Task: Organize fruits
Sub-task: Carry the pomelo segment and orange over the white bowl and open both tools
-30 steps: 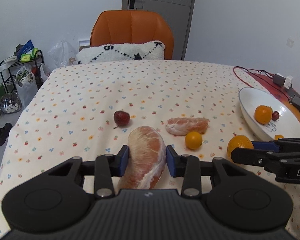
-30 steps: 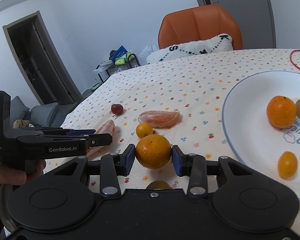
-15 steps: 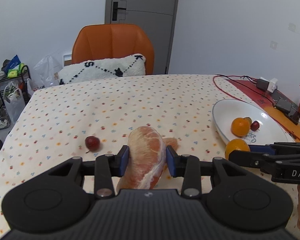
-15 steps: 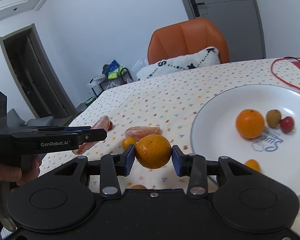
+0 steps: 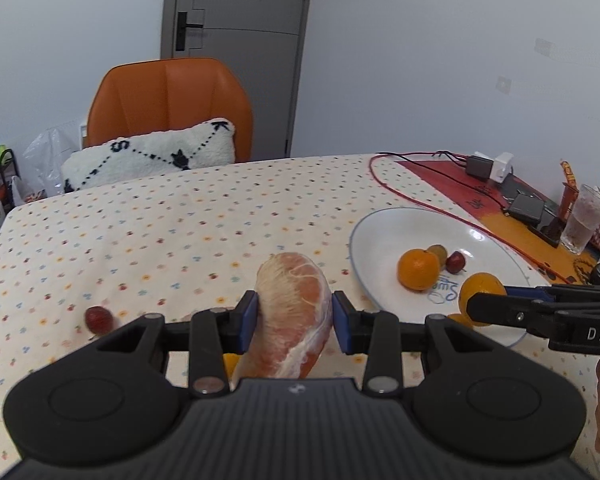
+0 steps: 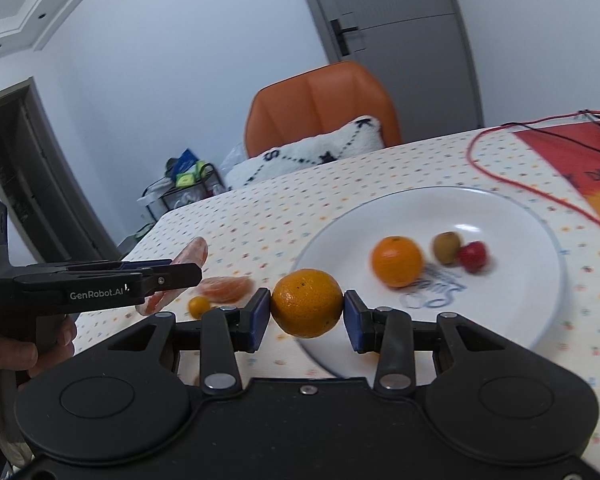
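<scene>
My left gripper (image 5: 294, 316) is shut on a peeled pomelo segment (image 5: 292, 312), held above the table left of the white plate (image 5: 384, 224). My right gripper (image 6: 306, 314) is shut on an orange (image 6: 307, 308), held over the plate's near-left rim (image 6: 320, 240). The plate holds an orange (image 6: 397, 261), a small brown fruit (image 6: 446, 247) and a small red fruit (image 6: 473, 256). On the cloth lie another pomelo segment (image 6: 224, 288), a small orange fruit (image 6: 199, 306) and a small red fruit (image 5: 98, 319).
The table has a dotted cloth (image 5: 180, 224). An orange chair (image 5: 168, 100) with a white cushion (image 5: 148, 156) stands at the far side. A red cable (image 5: 420, 196), chargers (image 5: 488, 166) and a glass (image 5: 584, 220) lie at the right.
Both grippers have risen and moved right toward the plate, each still holding its fruit. The orange now hangs over the plate's near rim.
</scene>
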### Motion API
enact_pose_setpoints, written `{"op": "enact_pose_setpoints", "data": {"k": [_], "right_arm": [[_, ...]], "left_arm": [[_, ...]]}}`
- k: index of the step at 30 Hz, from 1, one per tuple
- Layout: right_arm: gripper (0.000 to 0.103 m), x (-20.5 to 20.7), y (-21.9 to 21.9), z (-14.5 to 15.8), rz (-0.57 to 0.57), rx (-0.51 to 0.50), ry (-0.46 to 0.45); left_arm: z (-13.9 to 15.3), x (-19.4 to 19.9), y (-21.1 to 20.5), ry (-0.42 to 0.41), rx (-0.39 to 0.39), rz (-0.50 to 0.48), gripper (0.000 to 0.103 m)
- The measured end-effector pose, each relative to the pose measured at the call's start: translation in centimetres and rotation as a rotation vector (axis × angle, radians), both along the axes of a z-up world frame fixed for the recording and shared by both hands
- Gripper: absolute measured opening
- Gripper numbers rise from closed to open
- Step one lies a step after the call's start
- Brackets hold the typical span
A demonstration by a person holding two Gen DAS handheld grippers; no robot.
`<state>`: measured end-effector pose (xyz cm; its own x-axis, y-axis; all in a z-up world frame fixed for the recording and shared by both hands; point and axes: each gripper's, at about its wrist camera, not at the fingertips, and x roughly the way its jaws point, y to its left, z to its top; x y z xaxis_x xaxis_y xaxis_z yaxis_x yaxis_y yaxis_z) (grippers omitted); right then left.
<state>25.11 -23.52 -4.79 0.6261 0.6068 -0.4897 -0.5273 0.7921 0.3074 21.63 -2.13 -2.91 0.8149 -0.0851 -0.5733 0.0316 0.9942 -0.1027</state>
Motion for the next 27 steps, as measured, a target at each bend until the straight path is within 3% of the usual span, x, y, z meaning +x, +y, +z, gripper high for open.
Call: {"op": "enact_pose_setpoints", "data": {"k": [12, 27], "right_arm": [[0.038, -0.6, -4.0, 0.0, -0.115, -0.006, -0.002], [0.038, -1.1, -6.2, 0.3, -0.177, -0.005, -0.009]], "left_arm": [[0.0, 1.9, -3.6, 0.002, -0.026, -0.079, 0.038], [-0.2, 4.6, -6.8, 0.013, -0.022, -0.142, 0.038]]}}
